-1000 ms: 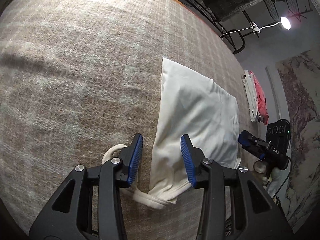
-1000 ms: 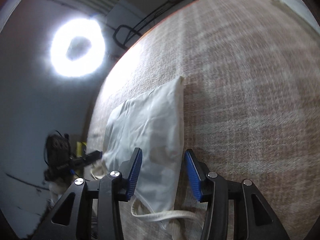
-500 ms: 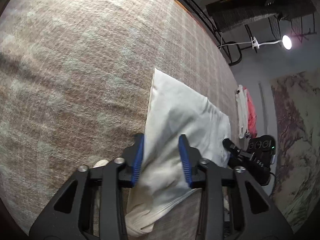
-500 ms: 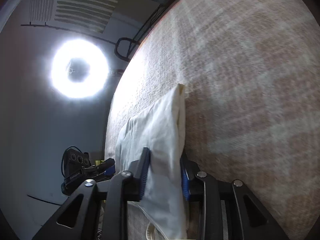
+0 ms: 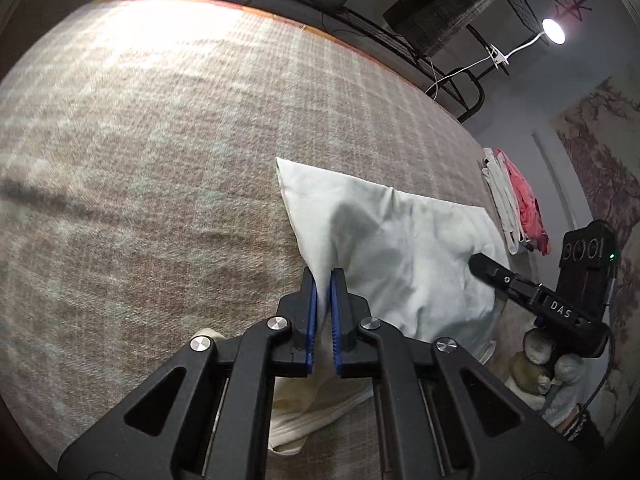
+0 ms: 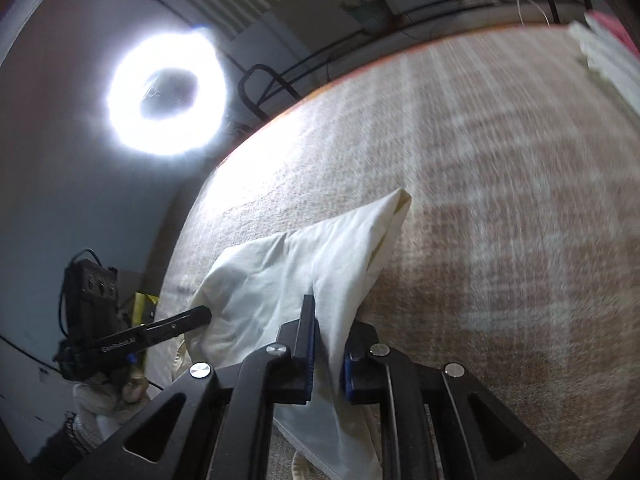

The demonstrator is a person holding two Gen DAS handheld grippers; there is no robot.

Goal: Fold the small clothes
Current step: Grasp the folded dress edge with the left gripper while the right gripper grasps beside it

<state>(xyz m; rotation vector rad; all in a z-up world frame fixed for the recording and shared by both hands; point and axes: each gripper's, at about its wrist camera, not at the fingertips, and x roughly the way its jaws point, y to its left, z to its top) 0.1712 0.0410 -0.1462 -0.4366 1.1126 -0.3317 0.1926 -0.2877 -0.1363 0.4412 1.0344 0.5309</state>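
A cream garment (image 5: 400,248) lies on the brown checked cloth surface (image 5: 160,160), its near end lifted off it. My left gripper (image 5: 323,276) has its blue pads closing tight on the garment's left edge. A strap loop hangs below the fingers. In the right wrist view the same garment (image 6: 280,280) rises in a peak. My right gripper (image 6: 330,316) is closing, its pads pressing a fold of the garment's right edge. Each view shows the other gripper's tip (image 5: 480,264) (image 6: 204,314) against the cloth's far side.
A folded stack of white and pink clothes (image 5: 516,204) lies near the surface's right edge, also seen at top right (image 6: 600,52). A ring light (image 6: 166,92) glares beyond the table's rim. A clip lamp (image 5: 554,31) and dark shelving stand behind.
Both grippers went from open astride the garment's edges to shut on them. Both then rose, pulling the near end of the cloth up off the surface.
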